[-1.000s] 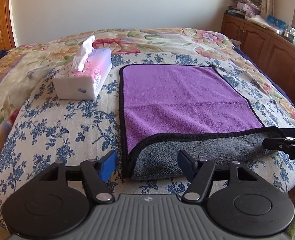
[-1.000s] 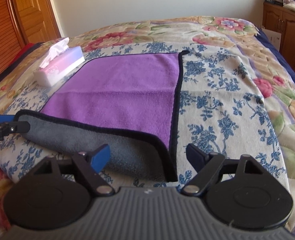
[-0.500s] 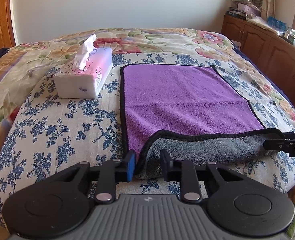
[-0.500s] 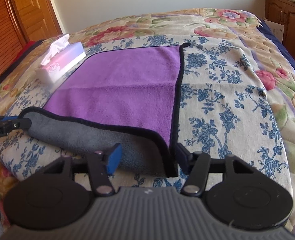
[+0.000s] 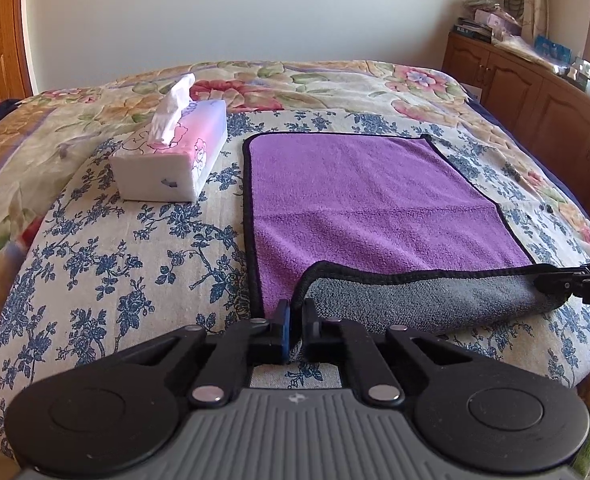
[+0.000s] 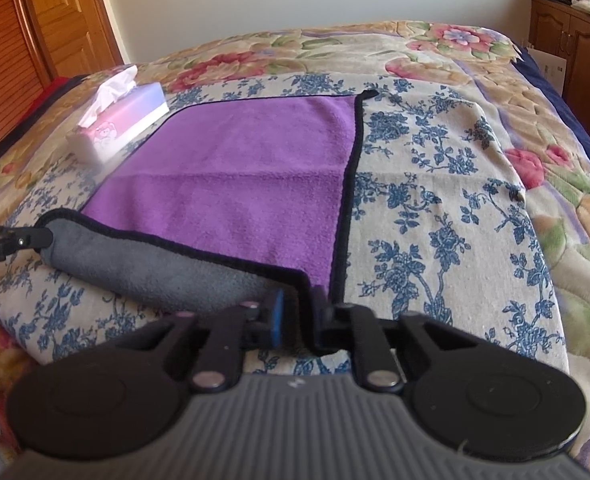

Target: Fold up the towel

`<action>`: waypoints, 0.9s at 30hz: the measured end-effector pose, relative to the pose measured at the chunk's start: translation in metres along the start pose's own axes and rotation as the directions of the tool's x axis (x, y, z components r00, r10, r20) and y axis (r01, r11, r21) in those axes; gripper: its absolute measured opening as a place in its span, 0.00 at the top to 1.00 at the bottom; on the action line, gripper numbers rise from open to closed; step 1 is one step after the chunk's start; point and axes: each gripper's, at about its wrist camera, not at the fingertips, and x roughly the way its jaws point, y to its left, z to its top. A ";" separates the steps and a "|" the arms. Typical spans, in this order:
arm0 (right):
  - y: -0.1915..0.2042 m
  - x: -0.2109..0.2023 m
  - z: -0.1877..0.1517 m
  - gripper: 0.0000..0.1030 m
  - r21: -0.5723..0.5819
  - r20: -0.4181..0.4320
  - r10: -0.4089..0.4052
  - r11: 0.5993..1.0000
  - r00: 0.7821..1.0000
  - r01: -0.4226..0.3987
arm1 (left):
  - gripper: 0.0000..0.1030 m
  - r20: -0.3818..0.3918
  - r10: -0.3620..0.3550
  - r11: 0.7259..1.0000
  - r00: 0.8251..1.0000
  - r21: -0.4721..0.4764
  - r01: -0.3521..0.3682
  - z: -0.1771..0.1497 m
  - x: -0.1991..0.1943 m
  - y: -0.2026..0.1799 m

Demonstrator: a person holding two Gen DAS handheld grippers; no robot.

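Pinching the near corners of the towel lying on the bed, the left hand-held gripper and right hand-held gripper are only beginning the first fold, with the grey underside just turning up.

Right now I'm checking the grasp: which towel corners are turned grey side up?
The two near corners: left gripper and right gripper each pinch one. The towel's far corners lie flat, purple up.

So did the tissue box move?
No. The tissue box sits left of the purple towel's far corner on the bedspread, as before.
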 end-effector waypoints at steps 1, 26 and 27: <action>0.000 0.000 0.000 0.89 -0.002 0.002 -0.003 1.000 1.000 0.003 | 0.94 0.000 0.000 1.000 1.000 -0.001 0.000 0.000 0.000 0.000; 0.000 -0.011 0.010 0.96 -0.021 0.078 0.019 1.000 0.997 -0.017 | 0.95 0.044 -0.007 1.000 0.999 -0.010 0.007 0.009 -0.012 0.000; 0.001 -0.012 0.010 0.96 -0.023 0.082 0.020 1.000 0.996 -0.018 | 0.95 0.044 -0.007 1.000 0.999 -0.011 0.008 0.010 -0.013 0.000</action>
